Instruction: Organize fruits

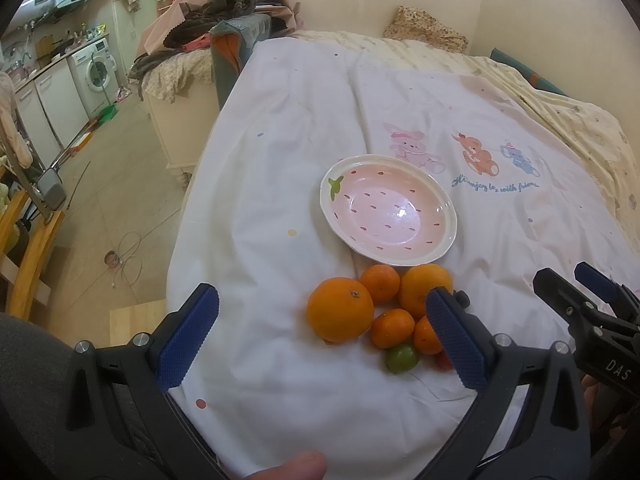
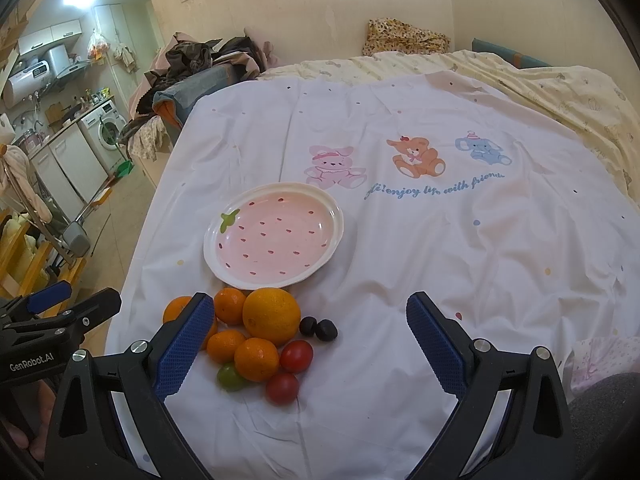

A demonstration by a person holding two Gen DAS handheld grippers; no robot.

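A pink strawberry-patterned plate [image 1: 388,210] [image 2: 274,234] lies bare on the white bed sheet. Just in front of it sits a cluster of fruit: a big orange [image 1: 340,309] [image 2: 272,316], several small mandarins [image 1: 380,283] [image 2: 256,359], a green tomato [image 1: 401,357] [image 2: 230,377], two red tomatoes [image 2: 296,356] and two dark plums [image 2: 319,328]. My left gripper [image 1: 320,340] hangs open above the fruit, its right finger covering part of the pile. My right gripper [image 2: 310,346] is open too, over the tomatoes, touching nothing.
The white sheet with cartoon animals [image 2: 412,156] covers the bed; a yellow quilt [image 2: 560,92] lies at the far right. Left of the bed are a floor, a clothes pile [image 1: 216,12] and a washing machine [image 1: 96,68]. A fingertip [image 1: 292,466] shows at the bottom.
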